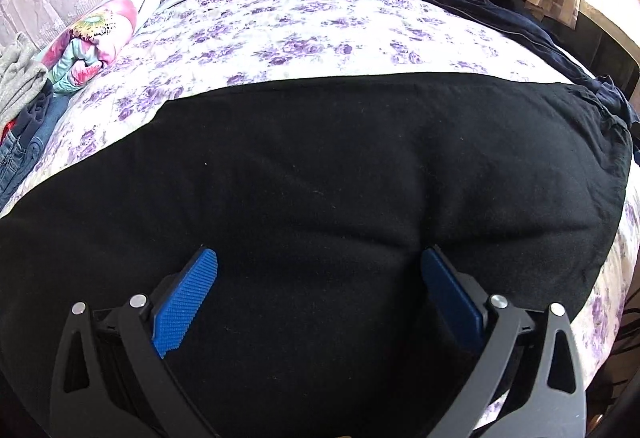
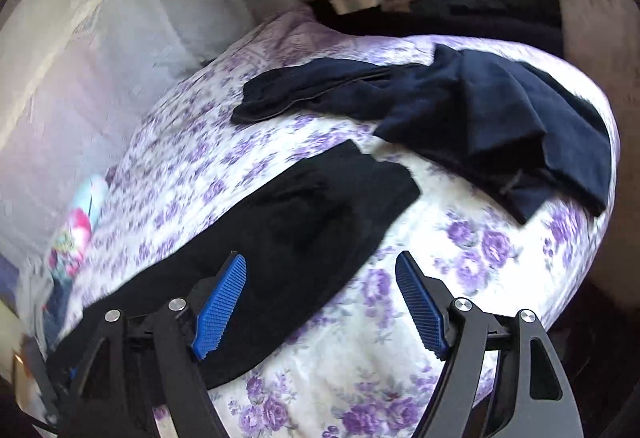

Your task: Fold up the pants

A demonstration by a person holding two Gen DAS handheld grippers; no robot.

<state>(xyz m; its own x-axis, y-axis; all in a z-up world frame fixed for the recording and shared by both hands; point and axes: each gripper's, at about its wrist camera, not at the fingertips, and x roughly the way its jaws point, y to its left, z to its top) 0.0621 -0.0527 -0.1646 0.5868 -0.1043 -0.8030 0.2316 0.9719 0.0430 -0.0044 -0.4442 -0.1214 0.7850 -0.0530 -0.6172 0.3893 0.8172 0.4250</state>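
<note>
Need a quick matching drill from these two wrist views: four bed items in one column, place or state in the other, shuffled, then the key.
Things:
1. black pants
2. navy garment
3. floral rolled bundle
4. left gripper

Place or state:
A. crumpled near the bed's far right edge
B. open, nothing between the pads
C. spread flat across the near part of the bed
D. against the wall at the left side

Pairs: 1-C, 2-A, 3-D, 4-B
</note>
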